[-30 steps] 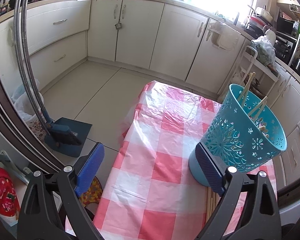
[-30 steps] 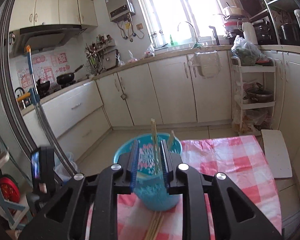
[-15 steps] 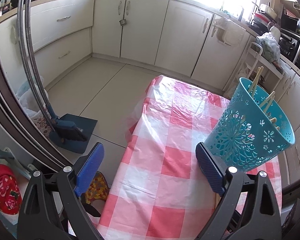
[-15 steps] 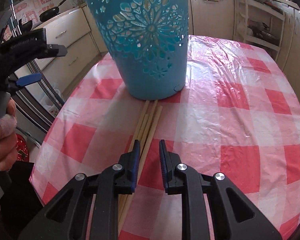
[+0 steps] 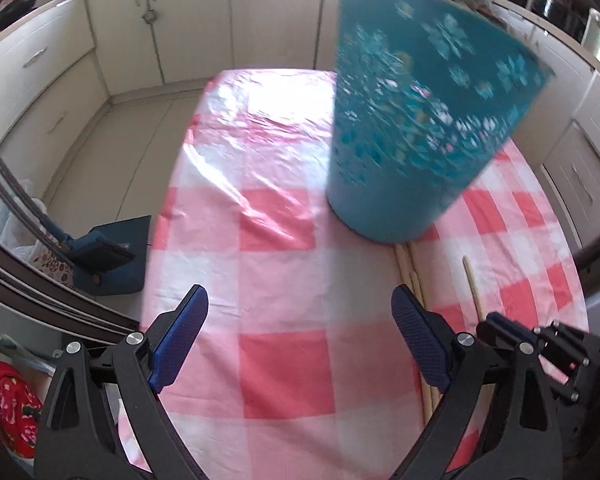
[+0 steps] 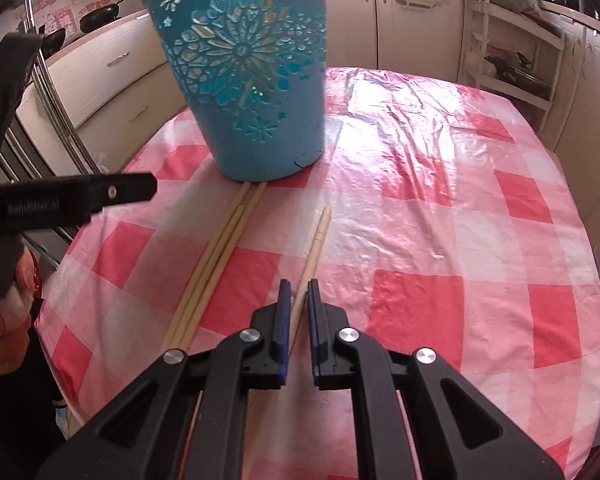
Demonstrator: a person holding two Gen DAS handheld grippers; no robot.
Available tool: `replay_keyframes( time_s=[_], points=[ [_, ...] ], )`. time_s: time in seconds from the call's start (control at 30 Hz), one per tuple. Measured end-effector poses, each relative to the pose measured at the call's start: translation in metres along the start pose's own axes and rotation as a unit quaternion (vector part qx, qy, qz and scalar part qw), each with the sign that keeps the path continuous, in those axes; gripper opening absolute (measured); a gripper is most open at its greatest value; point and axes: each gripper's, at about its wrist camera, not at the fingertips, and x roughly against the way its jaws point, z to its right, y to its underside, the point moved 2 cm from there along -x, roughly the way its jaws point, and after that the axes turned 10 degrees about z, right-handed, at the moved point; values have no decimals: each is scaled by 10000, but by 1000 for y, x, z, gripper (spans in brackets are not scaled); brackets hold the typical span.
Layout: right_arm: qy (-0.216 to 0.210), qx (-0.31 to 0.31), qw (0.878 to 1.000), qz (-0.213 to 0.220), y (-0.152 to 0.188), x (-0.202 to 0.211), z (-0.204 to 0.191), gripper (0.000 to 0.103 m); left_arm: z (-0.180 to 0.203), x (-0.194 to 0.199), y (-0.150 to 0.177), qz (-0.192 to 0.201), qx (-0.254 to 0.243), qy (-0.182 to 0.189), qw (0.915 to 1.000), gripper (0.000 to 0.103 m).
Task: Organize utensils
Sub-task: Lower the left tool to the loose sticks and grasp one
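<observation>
Right gripper (image 6: 297, 306): jaws nearly shut, closed on a single pale wooden chopstick (image 6: 315, 246) lying on the pink-and-white checked plastic tablecloth (image 6: 440, 240). Left gripper (image 5: 300, 332): jaws wide apart, nothing between them. Perforated turquoise plastic utensil basket (image 6: 244, 80) stands near the table's far left edge. Bundle of three pale wooden chopsticks (image 6: 216, 264) runs from its base toward the near edge.

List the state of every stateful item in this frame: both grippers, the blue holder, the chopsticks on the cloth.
Right gripper: shut on the single chopstick, jaws just closed.
Left gripper: open, holding nothing.
Blue holder: upright on the checked tablecloth, chopsticks inside.
Chopstick bundle: lying flat, far ends at the holder's base.
</observation>
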Motion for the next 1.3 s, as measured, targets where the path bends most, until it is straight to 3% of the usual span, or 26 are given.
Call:
replay_keyframes(
  time_s=[0.17,0.3,0.63,0.83,0.93,1.0,1.07,1.13,1.3],
  points=[
    [-119,-253,9995,109,6,8,16,6,30,-9,16,-176,-335,46,9993,89],
    [-184,-280,9993,173,6,8,19,6,33,-14,17,-233,-184,180,9994,89],
    [-329,-439,9983,203,7,10,23,8,34,-31,16,-289,-214,-51,9993,89],
    [-248,-373,9988,201,3,6,21,10,32,-34,10,-191,-199,-150,9995,77],
    [-227,-332,9990,210,-1,2,20,18,38,-36,8,-143,-394,-201,9989,69],
    [-171,-284,9992,214,-5,-1,17,32,42,-36,8,-79,-475,-158,9987,61],
    [-113,-241,9994,219,-7,-4,16,32,48,-35,6,-18,-573,-62,9983,42],
    [-93,-180,9995,228,-8,-4,16,32,54,-32,8,-7,-693,121,9975,6],
    [-39,-133,9997,219,-6,-2,20,22,58,-23,16,-156,-755,517,9957,5]
  ],
)
